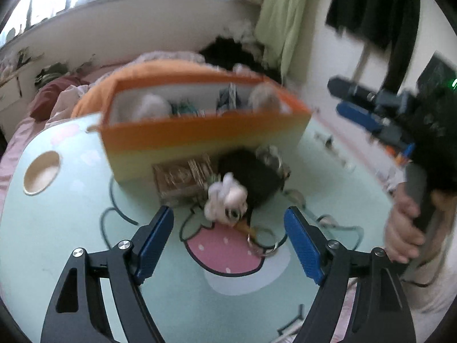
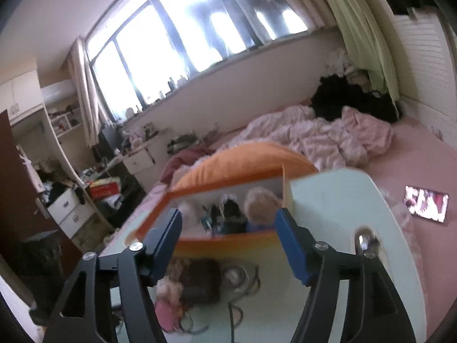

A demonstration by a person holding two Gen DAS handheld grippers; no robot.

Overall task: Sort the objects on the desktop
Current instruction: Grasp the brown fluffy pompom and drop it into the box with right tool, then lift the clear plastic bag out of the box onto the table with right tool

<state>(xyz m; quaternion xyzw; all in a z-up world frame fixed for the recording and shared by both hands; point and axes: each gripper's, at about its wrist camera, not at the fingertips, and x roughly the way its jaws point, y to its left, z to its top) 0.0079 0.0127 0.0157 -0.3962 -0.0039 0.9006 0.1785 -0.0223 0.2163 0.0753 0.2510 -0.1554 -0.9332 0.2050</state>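
Broadside, orange box (image 1: 200,140), long axis left-right.

Daylight floods in from the window (image 2: 182,37), which is blown out to near white, with glare washing over the sill. The room is evenly bright, and shadows on the mint table (image 1: 71,228) are soft and faint. Both fisheye views bend straight lines strongly toward the dark, vignetted corners. Motion blur smears the orange box (image 1: 205,140) and the small clutter before it, so its contents are perhaps plush toys. The phone screen (image 2: 427,203) glows but is unreadable. The near gripper fingers stay comparatively sharp.
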